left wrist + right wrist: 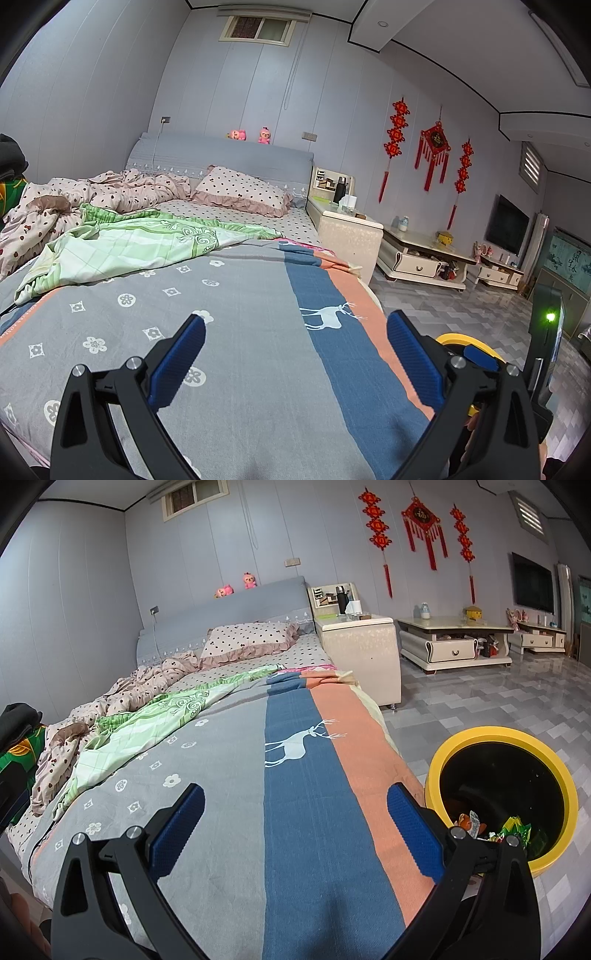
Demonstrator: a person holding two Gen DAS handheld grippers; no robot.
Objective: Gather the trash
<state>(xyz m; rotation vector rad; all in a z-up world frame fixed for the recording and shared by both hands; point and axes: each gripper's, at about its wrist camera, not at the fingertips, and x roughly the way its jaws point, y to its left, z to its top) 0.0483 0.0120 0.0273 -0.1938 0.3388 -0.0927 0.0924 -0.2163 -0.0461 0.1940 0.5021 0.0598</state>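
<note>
Both blue-padded hand-held grippers sat low over the foot of the bed when I checked the feeds: the left hand-held gripper [295, 354] had its jaws spread wide with nothing between them, and the right hand-held gripper [295, 830] was equally wide and empty. Beneath them lay the grey, blue and orange patterned bedspread [295, 746], and I could find no loose trash on it in either view.

What mattered was the round yellow-rimmed bin with a black interior [502, 797], standing on the grey tiled floor [498, 698] just beside the bed's right edge. It lay to the right of both grippers and near. From the right wrist camera I could look into its mouth and saw crumpled colourful wrappers [513, 829] already at the bottom. In the left wrist view only a sliver of the yellow rim [463, 338] showed behind the right finger.

I judged the right hand-held gripper the nearer one to the bin, so any drop would be a short swing rightward. Further up the bed, the rumpled green quilt [122, 254] and pink dotted bedding [122, 192] could have hidden litter; I could not tell.
</note>
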